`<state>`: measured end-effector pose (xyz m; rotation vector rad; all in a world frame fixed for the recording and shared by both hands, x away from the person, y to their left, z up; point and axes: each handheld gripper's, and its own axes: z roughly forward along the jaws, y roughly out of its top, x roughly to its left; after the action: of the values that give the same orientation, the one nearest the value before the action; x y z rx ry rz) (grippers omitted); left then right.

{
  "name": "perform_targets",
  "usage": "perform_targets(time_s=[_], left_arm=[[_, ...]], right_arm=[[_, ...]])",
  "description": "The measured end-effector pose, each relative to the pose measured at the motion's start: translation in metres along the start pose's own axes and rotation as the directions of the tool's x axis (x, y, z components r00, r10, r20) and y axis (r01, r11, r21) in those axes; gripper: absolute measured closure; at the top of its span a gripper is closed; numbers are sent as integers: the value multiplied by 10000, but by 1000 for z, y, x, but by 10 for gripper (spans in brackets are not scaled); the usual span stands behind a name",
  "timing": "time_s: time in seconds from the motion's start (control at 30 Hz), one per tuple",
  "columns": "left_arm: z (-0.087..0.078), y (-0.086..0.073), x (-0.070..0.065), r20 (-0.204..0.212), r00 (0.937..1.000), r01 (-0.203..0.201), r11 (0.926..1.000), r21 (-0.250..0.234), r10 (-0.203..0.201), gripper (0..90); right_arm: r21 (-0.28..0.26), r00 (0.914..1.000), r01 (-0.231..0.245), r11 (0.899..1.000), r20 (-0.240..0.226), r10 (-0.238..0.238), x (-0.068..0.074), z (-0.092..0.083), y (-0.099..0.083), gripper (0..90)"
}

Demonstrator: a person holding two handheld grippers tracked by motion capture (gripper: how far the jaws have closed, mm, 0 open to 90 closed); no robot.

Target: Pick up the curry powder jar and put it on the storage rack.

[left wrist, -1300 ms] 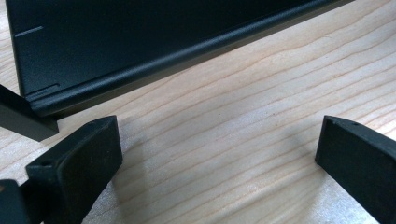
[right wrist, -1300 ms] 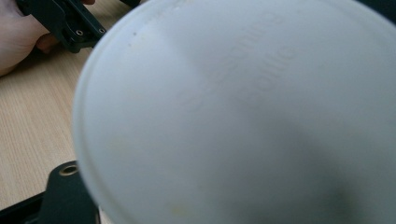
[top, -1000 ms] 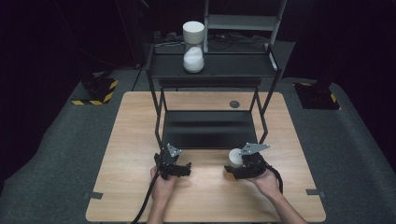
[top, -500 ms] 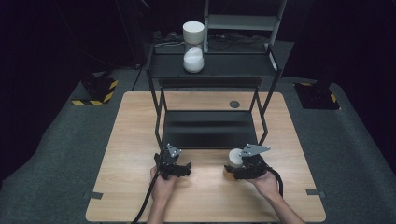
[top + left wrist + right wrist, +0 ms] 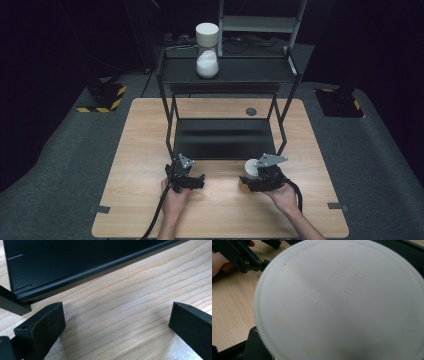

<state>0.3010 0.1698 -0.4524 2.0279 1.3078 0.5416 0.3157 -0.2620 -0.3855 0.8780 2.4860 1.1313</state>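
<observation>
The wooden table (image 5: 220, 150) carries a black metal rack (image 5: 227, 80) at its middle and far side, with the rack's low black shelf (image 5: 225, 137) resting on the tabletop. On the rack's upper shelf stands a white jar (image 5: 207, 50), well apart from both hands. Near the front edge, the right gripper (image 5: 248, 180) is held low over the table, just in front of the right corner of the low shelf. Its jaws have just been closing and now pinch a small bottle with a white lid (image 5: 251, 169); the bottle sits between the jaws, and in the right gripper view the round lid (image 5: 342, 302) fills the foreground, with raised lettering on it that is too blurred to read in full. The left gripper (image 5: 189, 181) is held low beside the left front corner of the low shelf. Its jaws stand spread wide, with bare wood between them; they hold nothing, and the shelf edge (image 5: 82, 272) lies just beyond them.
</observation>
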Motion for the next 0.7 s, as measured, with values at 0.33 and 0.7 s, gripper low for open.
perform_targets(time_s=[0.33, 0.7], left_arm=[[0, 0, 0, 0, 10000, 0, 10000, 2, 0, 4], [0, 0, 0, 0, 10000, -1, 10000, -2, 1, 4]], right_arm=[[10, 9999, -110, 9999, -127, 111, -7, -9, 10, 334], [474, 9995, -32, 9989, -314, 47, -19, -19, 29, 335]])
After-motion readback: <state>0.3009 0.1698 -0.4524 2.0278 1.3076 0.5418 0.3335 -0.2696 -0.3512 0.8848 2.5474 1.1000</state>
